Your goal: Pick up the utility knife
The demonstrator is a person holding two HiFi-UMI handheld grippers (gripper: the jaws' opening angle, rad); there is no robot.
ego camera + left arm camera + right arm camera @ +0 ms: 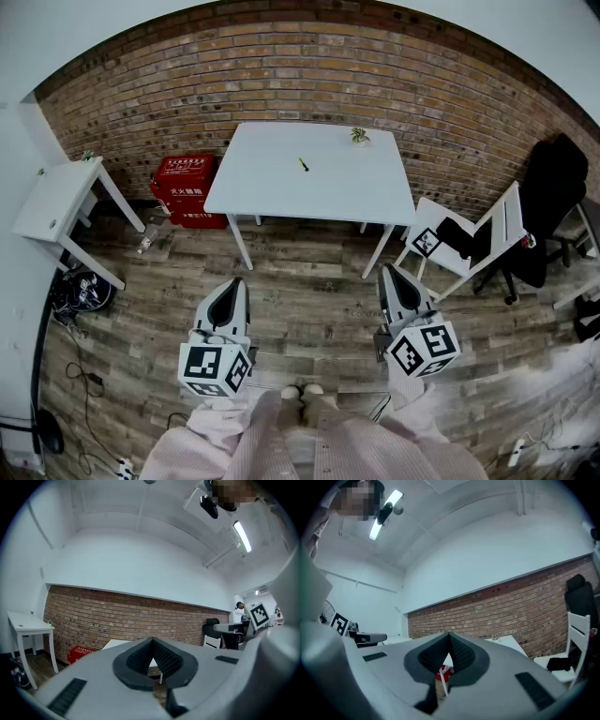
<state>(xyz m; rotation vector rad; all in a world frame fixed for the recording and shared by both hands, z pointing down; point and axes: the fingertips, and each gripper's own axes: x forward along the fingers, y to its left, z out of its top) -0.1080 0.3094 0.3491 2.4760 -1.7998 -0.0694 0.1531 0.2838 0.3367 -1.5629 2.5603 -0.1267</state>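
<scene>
We find the task at its opening step: the approach has not begun and nothing is in hand. The utility knife [303, 164], as we take the slim dark-and-yellow item to be, lies alone near the middle of the white desk [272, 192], which stands against the brick wall [450, 103]. A small plant [360, 136] sits toward the desk's far right corner, well apart from the knife.

The person stands on the wooden floor [309, 300], well short of the desk. The left gripper [232, 284] and the right gripper [389, 273] are both held level at waist height, pointing toward the desk. In the left gripper view the left gripper's [151, 641] jaws meet at their tips with nothing between them. The right gripper view shows the same for the right gripper [449, 634]: jaws closed together and empty.

A red box [183, 190] sits on the floor by the desk's left legs, and a white chair [469, 239] stands to its right. Neither blocks the straight path to the desk's near edge.

In our judgement, the next move calls for stepping up to the desk, parting the jaws of one gripper, and lowering them over the knife. Because the knife lies flat and thin, the jaws will need to straddle its narrow width, close to the desk surface.
</scene>
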